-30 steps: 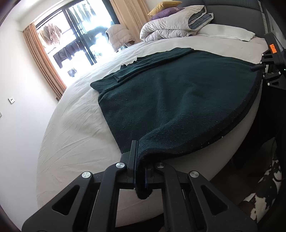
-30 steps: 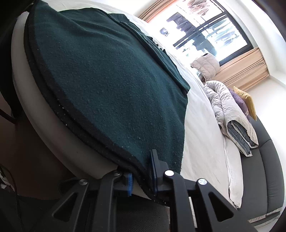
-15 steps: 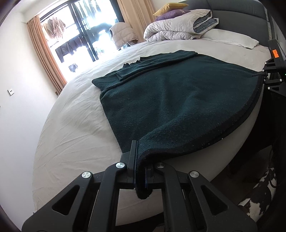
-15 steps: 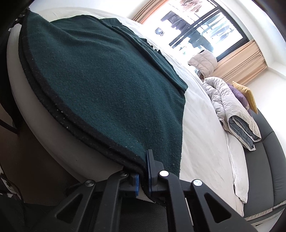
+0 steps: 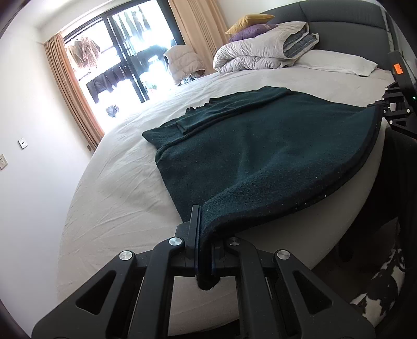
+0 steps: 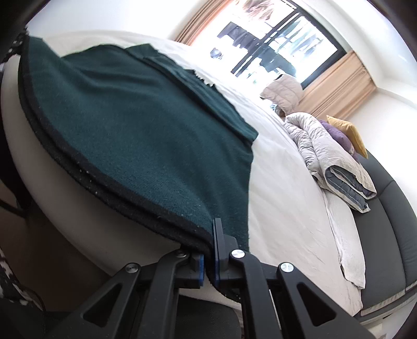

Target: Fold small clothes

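A: Dark green garment, knit, spread flat across the near part of the bed. Black-trimmed hem hangs along the bed's edge. Sleeve folded across the far side of the body.

B: Left gripper?

A: Jaws clamped on one hem corner. A tuft of fabric pokes out below the pinch. The corner is lifted slightly off the sheet.

B: And the right gripper?

A: Jaws closed on the opposite hem corner, blue pads pressed against the black trim. In the left wrist view it shows at the far right, at the other end of the hem.

B: Hem between them?

A: It runs in one curve from one gripper to the other, following the mattress edge. Two layers of trim show, one just over the other.

B: Surroundings?

A: Folded duvet near the dark headboard, purple cushion and yellow cushion behind it, white pillow beside it. Window with tan curtains beyond the bed. Black-and-white patterned rug on the floor.
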A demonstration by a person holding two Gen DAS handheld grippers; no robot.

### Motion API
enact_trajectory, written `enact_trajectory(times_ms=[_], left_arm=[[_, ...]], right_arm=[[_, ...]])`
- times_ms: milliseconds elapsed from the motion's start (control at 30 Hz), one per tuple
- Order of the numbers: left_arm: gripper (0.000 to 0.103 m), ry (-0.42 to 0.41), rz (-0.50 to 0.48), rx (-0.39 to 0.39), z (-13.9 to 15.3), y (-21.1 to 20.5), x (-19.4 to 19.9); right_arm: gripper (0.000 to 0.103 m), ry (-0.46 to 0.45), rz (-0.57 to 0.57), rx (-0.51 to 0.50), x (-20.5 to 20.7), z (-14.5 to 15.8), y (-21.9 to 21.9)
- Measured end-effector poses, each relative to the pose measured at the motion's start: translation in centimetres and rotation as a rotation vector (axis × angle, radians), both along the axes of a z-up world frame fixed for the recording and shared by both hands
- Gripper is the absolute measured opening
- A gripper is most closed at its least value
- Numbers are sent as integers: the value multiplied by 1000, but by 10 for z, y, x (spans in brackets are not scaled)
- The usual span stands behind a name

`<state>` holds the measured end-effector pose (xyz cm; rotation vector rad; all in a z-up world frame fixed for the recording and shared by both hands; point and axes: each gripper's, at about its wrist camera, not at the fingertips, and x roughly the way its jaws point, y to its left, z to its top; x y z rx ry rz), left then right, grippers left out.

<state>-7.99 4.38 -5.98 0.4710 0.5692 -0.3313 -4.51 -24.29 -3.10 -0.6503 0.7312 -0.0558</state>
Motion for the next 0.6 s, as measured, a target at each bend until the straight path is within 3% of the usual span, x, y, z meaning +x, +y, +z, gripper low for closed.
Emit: enact_trajectory(times_ms=[600], left_arm=[[5,-96,66,-124,51,4,10]], right_arm=[[4,-164,-78,82,23,54,-3]])
